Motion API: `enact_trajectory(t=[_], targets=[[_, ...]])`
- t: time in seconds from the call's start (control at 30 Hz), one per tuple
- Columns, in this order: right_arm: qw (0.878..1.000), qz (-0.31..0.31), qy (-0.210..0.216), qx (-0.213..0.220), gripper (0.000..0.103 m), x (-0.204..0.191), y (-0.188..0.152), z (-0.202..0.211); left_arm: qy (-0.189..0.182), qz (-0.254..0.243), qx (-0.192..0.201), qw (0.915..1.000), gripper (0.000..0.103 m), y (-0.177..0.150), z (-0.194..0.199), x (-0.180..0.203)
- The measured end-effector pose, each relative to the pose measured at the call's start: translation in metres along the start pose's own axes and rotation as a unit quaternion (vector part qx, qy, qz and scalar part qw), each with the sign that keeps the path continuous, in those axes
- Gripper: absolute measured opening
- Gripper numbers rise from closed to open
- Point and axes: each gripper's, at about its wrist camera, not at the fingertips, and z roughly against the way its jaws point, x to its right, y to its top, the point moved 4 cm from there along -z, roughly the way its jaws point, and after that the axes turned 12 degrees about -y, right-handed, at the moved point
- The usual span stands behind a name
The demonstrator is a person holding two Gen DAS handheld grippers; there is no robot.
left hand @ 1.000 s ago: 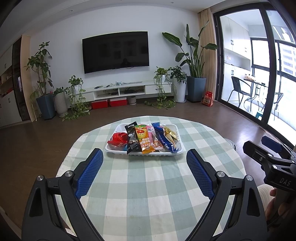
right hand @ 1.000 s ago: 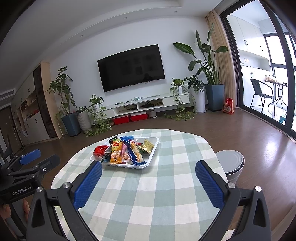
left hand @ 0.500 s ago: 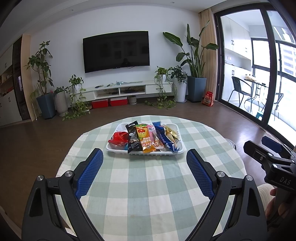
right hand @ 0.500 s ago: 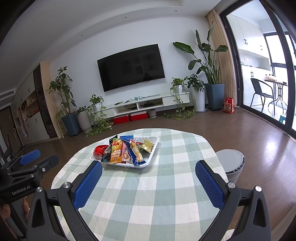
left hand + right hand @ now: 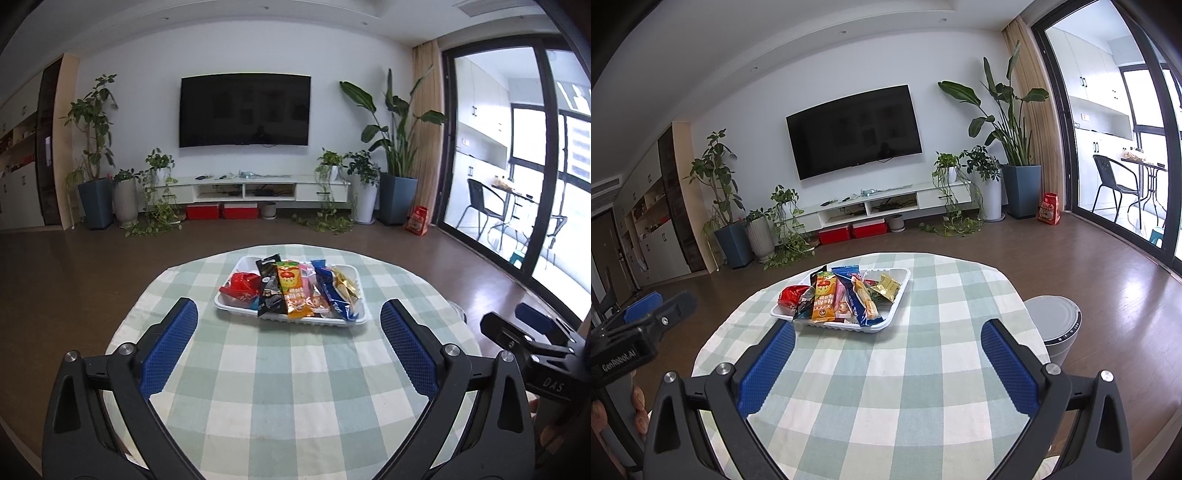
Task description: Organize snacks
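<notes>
A white tray (image 5: 236, 309) sits on the far half of a round table with a green checked cloth (image 5: 295, 387). It holds several snack packets: a red one (image 5: 242, 286), a black one (image 5: 269, 291), an orange one (image 5: 293, 293), a blue one (image 5: 330, 293) and a gold one (image 5: 345, 286). The tray also shows in the right wrist view (image 5: 895, 312). My left gripper (image 5: 289, 314) is open and empty, hovering short of the tray. My right gripper (image 5: 888, 334) is open and empty, to the tray's right and nearer.
A grey round bin (image 5: 1054, 328) stands on the floor right of the table. Beyond the table are wood floor, a TV (image 5: 243, 110) on the wall, a low white cabinet and potted plants. Glass doors are at the right.
Both grippers have shifted only slightly; the tray sits a little higher and nearer in view. Both stay open and empty.
</notes>
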Motion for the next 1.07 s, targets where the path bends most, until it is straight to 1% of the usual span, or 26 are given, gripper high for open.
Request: enact_trajectory(t=[0.07,0.13,0.17,0.2,0.27,0.37,0.4,0.57,0.7,0.77,0.87,1.07], targets=[[1.0,0.0,0.0,-0.001,0.103,0.0,0.0,0.001,0.013,0.003,-0.001,0.9999,0.101,0.001,-0.001,-0.003],[1.0,0.001,0.0,0.0,0.103,0.0,0.0,0.001,0.03,0.003,0.009,0.9995,0.103,0.0,0.002,-0.007],[1.0,0.001,0.0,-0.001,0.103,0.0,0.0,0.001,0.028,-0.001,0.008,0.9996,0.103,-0.001,0.002,-0.007],[1.0,0.001,0.0,-0.002,0.103,0.0,0.0,0.002,0.016,-0.001,0.002,0.9999,0.103,-0.002,0.001,-0.007],[1.0,-0.001,0.001,-0.003,0.103,0.0,0.0,0.005,-0.006,0.014,-0.006,0.9999,0.103,-0.005,-0.002,-0.009],[1.0,0.0,0.001,-0.004,0.103,-0.001,-0.001,0.01,0.004,0.017,-0.016,0.9997,0.103,-0.01,-0.007,-0.011],[1.0,-0.001,0.001,-0.004,0.103,0.0,0.0,0.008,0.001,0.013,-0.018,0.9997,0.103,-0.012,-0.008,-0.01],[1.0,-0.001,0.003,-0.008,0.103,-0.001,-0.003,0.013,-0.023,0.026,-0.036,0.9987,0.103,-0.024,-0.018,-0.012],[1.0,-0.002,0.005,-0.014,0.103,-0.003,-0.009,0.016,-0.042,0.041,-0.032,0.9978,0.103,-0.03,-0.02,-0.015],[1.0,-0.003,0.006,-0.014,0.103,-0.003,-0.009,0.017,-0.042,0.041,-0.027,0.9979,0.103,-0.031,-0.019,-0.016],[1.0,-0.005,0.008,-0.017,0.103,-0.002,-0.01,0.01,-0.03,0.034,-0.029,0.9985,0.103,-0.034,-0.021,-0.014],[1.0,-0.005,0.008,-0.019,0.103,-0.002,-0.01,0.009,-0.016,0.041,-0.037,0.9984,0.103,-0.038,-0.022,-0.016]])
